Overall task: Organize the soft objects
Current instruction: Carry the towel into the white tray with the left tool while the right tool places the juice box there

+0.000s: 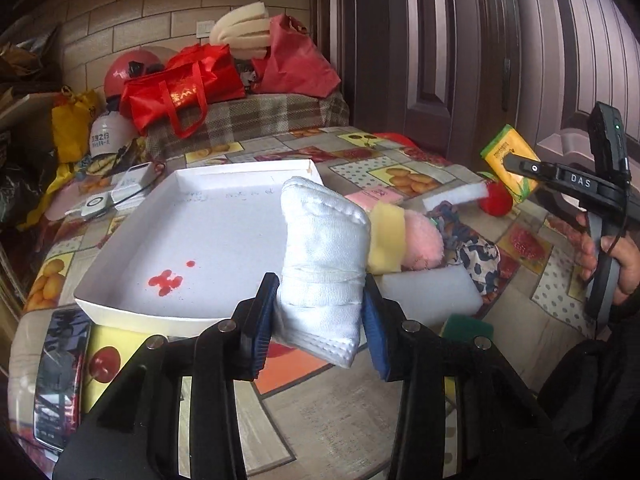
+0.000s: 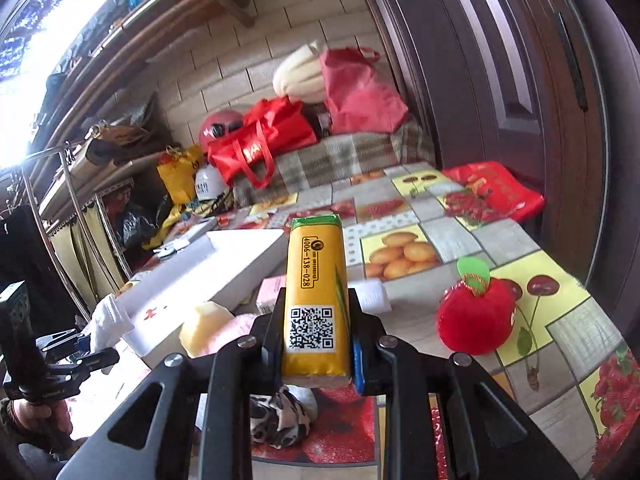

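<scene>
- Left tongs (image 1: pixel 320 316) clamp a rolled white satin cloth (image 1: pixel 324 256), upright, beside the shallow white cardboard tray (image 1: pixel 132 304) lying leftward.
- Right tongs (image 2: pixel 316 344) grip a yellow tissue pack (image 2: pixel 316 300), its length pointing forward.

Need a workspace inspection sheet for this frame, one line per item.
Surface: table under a fruit-print cloth.
Job's things: white tray, empty apart from red stains; rolled white cloth in the left tool; yellow tissue pack in the right tool; plush apple, pink plush, yellow sponge, white foam block and patterned cloth on the table.
Clutter: red bags, helmet, yellow bag at the far end.
Grippers: both shut on their items, held above the table.
Cables: nothing seen clearly.
Surroundings: brick-pattern wall, dark wooden door, metal rack.
</scene>
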The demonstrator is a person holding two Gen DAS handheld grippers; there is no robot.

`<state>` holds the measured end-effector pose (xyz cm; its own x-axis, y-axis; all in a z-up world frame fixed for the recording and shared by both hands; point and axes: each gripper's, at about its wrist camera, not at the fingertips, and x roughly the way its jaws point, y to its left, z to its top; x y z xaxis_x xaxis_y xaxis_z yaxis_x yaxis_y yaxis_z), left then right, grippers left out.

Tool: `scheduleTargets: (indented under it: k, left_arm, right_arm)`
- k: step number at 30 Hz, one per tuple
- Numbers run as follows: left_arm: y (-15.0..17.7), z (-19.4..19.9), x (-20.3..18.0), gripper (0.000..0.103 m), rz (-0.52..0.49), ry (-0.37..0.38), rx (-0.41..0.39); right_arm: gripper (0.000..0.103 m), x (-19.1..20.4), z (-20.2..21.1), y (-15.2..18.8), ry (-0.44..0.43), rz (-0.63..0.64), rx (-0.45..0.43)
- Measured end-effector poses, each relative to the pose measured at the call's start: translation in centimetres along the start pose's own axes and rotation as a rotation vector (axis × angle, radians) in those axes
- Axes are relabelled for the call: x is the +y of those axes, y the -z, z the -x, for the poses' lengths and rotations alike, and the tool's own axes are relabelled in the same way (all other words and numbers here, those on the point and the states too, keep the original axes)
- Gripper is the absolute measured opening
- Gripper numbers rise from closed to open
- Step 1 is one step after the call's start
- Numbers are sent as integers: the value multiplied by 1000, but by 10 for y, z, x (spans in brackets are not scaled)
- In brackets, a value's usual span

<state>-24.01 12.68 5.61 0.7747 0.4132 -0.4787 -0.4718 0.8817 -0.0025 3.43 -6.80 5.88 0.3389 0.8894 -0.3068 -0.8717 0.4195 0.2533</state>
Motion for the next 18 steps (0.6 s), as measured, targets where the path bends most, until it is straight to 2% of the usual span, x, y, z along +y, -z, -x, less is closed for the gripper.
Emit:
scheduleTargets:
  k: [2, 6, 18]
  left_arm:
    - [0, 2, 10, 40, 22, -76, -33]
    - [0, 7, 24, 40, 62, -148, -74]
    - [-9, -24, 46, 40, 89, -242, -96]
  right_arm:
    - [24, 11, -1, 3, 11, 25, -38]
    - [24, 23, -18, 7, 4, 27, -17]
    - [24, 51, -37, 5, -2, 112, -51]
